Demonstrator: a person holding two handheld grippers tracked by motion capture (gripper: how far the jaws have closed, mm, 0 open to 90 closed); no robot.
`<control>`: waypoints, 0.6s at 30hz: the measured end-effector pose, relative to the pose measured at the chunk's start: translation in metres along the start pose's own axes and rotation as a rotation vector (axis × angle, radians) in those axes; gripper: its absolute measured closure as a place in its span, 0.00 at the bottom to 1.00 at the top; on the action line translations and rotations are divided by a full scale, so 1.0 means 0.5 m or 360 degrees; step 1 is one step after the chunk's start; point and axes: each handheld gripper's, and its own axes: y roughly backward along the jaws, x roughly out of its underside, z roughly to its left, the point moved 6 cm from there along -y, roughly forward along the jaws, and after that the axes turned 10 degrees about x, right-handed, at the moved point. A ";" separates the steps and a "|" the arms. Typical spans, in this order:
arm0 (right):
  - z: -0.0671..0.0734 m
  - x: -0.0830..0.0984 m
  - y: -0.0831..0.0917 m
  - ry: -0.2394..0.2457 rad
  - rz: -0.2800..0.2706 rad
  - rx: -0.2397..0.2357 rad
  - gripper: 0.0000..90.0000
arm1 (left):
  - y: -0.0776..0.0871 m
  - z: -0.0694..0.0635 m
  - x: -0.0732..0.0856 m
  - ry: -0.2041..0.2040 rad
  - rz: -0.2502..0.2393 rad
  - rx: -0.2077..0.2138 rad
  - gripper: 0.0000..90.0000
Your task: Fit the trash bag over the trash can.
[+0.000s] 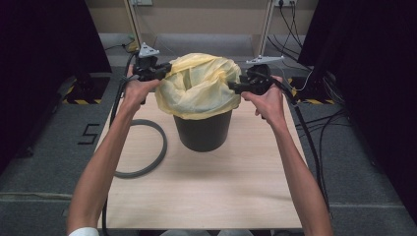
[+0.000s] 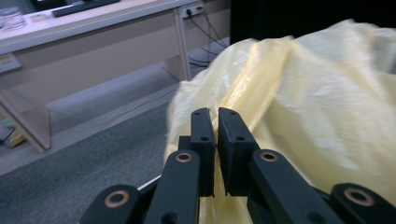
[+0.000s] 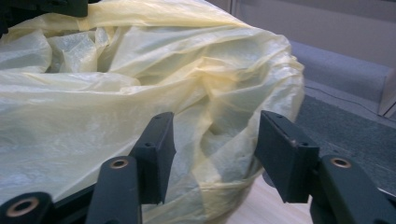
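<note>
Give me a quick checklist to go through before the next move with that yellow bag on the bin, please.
1. Left gripper fingers closed on the yellow bag edge: ok, film pinched between them.
2. Right gripper gripping the bag: not ok, its fingers stand apart around a fold.
3. Bag draped over the bin rim: ok at the front; far side cannot tell.
4. Bin upright on the table: ok.
5. Grey ring clear of the bin: ok, lying to its left.

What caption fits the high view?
Two hand-held claws, left and right, work a yellow bag over a dark bin on a wooden table.
</note>
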 end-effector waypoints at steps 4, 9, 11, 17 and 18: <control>-0.010 0.006 -0.005 0.0062 0.0029 0.0059 0.63 | -0.008 0.026 0.011 0.0086 -0.0005 -0.0023 0.93; -0.016 0.011 -0.011 0.0037 0.0022 0.0037 0.65 | -0.022 0.042 0.026 0.0134 0.0009 -0.0030 0.93; -0.017 0.010 -0.009 0.0042 0.0024 0.0036 0.66 | -0.031 0.053 0.046 0.0155 0.0044 -0.0038 0.95; -0.018 0.010 -0.007 0.0051 0.0016 0.0025 0.68 | -0.054 0.063 0.109 0.0259 0.0050 0.0025 0.96; -0.018 0.010 -0.007 0.0050 0.0013 0.0025 0.68 | -0.057 0.060 0.116 0.0260 0.0043 0.0038 0.96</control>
